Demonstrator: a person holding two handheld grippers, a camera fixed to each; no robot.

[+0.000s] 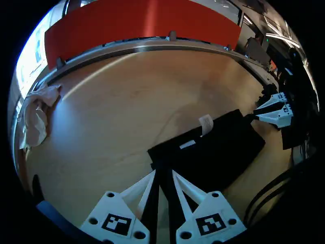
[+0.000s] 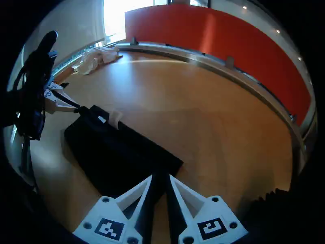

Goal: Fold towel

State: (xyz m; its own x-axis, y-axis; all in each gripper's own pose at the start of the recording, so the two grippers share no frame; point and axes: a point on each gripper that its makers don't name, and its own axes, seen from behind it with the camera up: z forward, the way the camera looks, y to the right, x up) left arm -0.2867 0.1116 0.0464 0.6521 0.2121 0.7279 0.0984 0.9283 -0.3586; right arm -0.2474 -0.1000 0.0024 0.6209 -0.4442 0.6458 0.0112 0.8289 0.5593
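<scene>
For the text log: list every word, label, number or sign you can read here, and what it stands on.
No text can be read.
White tags on the towel: any print is too blurred to read.
Square markers on the left gripper and right gripper: black-and-white patterns, no words or numbers.

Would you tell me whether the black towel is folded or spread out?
Folded, it seems: the black towel lies as a compact rectangle with layered edges.
</scene>
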